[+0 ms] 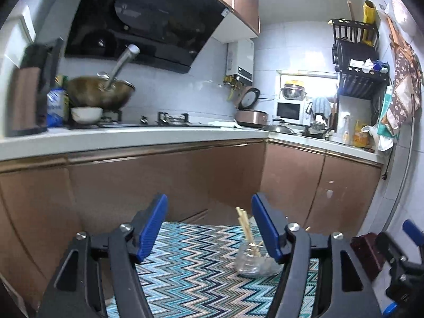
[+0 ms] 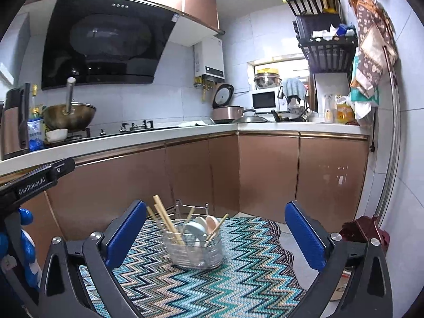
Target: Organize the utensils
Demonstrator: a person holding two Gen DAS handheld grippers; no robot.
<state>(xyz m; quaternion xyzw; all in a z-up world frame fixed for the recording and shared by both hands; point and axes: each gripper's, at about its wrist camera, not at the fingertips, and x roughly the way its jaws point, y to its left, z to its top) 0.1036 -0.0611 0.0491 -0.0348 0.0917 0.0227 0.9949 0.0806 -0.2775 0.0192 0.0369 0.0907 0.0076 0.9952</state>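
A wire utensil caddy (image 2: 196, 249) stands on the zigzag cloth (image 2: 238, 273). It holds wooden chopsticks (image 2: 165, 218), a pale blue spoon (image 2: 194, 229) and a pink spoon (image 2: 212, 222). My right gripper (image 2: 216, 233) is open and empty, raised above the cloth and level with the caddy. My left gripper (image 1: 209, 228) is open and empty. In the left wrist view the caddy (image 1: 251, 262) with chopsticks (image 1: 246, 228) shows partly behind my right-hand finger.
Brown base cabinets (image 2: 265, 175) run behind under a white counter (image 2: 159, 135). A wok (image 2: 69, 116), kettle (image 2: 13, 127) and rice cooker (image 2: 228, 111) stand on it. A dark red object (image 2: 363, 230) lies on the floor at the right.
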